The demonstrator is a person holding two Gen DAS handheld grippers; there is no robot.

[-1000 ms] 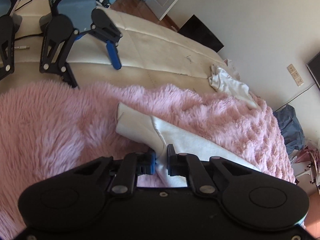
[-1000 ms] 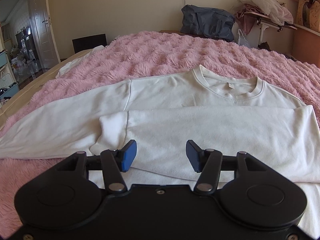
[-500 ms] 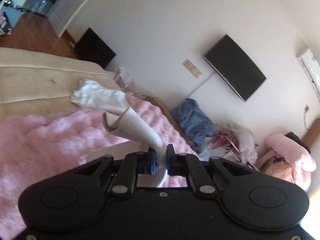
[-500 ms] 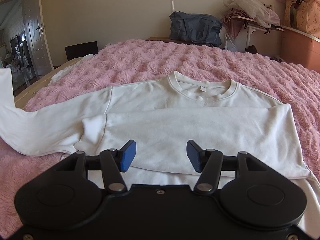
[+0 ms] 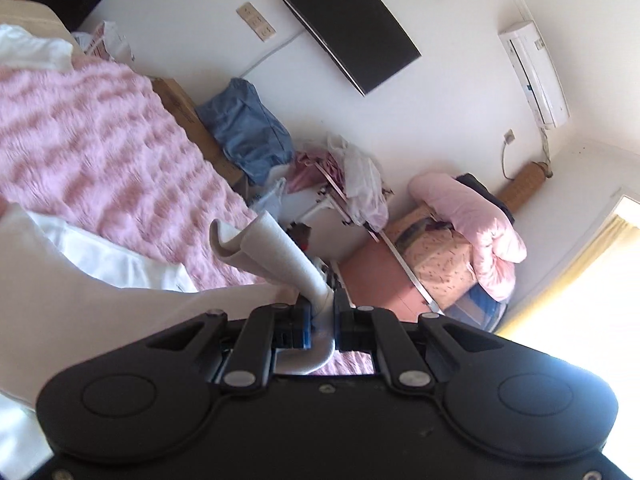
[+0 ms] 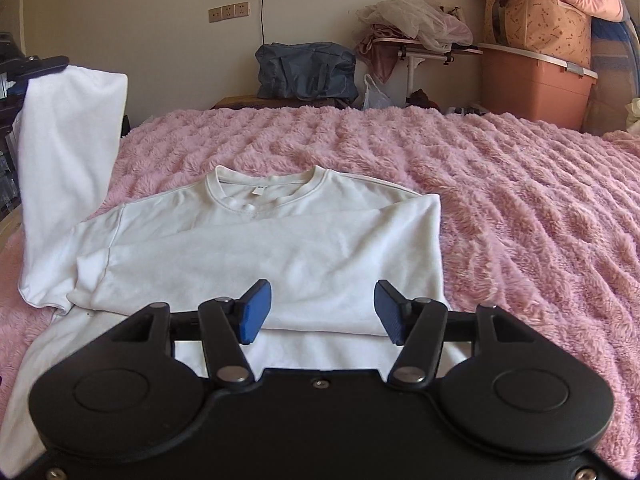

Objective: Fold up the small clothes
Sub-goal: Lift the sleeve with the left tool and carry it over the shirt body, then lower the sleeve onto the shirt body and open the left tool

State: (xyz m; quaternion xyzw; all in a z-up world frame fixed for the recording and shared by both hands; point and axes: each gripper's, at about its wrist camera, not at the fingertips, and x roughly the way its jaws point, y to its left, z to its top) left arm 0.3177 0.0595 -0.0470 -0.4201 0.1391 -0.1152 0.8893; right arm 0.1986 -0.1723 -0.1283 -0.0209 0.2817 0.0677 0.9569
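Observation:
A white long-sleeved shirt (image 6: 280, 240) lies face up on the pink fluffy blanket (image 6: 520, 220), with one sleeve folded across its chest. The other sleeve (image 6: 68, 152) hangs upright at the left, raised off the bed. My left gripper (image 5: 324, 312) is shut on that sleeve near its cuff (image 5: 272, 248), which sticks out ahead of the fingers. In the right wrist view the left gripper (image 6: 40, 66) shows at the sleeve's top. My right gripper (image 6: 323, 312) hovers open over the shirt's lower half, with nothing between its blue pads (image 6: 256, 310).
Past the bed's far edge stand a dark blue bag (image 6: 308, 70), a small rack piled with clothes (image 6: 416, 28) and an orange storage box (image 6: 532, 84). A wall television (image 5: 352, 24) hangs above. Bare pink blanket stretches to the right of the shirt.
The left gripper has lifted the sleeve off the blanket and swung it high, turning toward the far wall. The right gripper has shifted to the right, staying open over the shirt.

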